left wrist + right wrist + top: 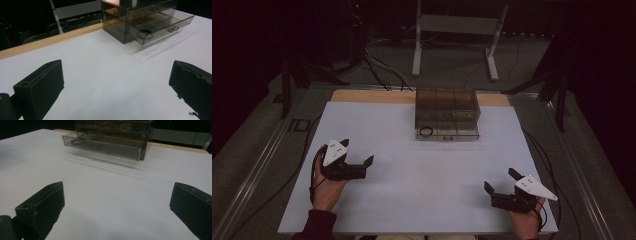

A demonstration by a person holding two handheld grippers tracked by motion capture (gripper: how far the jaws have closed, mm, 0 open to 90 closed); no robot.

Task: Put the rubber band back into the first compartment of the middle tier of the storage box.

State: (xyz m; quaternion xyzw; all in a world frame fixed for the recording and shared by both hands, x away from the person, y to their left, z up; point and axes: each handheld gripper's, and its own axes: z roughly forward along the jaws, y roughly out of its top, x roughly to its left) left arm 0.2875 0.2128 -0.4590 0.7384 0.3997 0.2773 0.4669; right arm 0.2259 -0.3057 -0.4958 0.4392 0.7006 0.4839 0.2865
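We see white rectangular table surface [412, 185], wide bare room mid-table. Smoky transparent plastic drawer box [446, 107] at far edge, bottom drawer pulled out, black ring [426, 131] inside left end. Left gripper [357, 156], right gripper [499, 181] near us, jaws spread, empty.

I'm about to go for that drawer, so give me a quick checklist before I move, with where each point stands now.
1. Left gripper open and empty: ok.
2. Right gripper open and empty: ok.
3. Bottom drawer of the box pulled out: ok.
4. Ring lying in the drawer's left end: ok.
5. Table bare between grippers and drawer: ok.
6. What the drawer's other sections hold: cannot tell, too dark.
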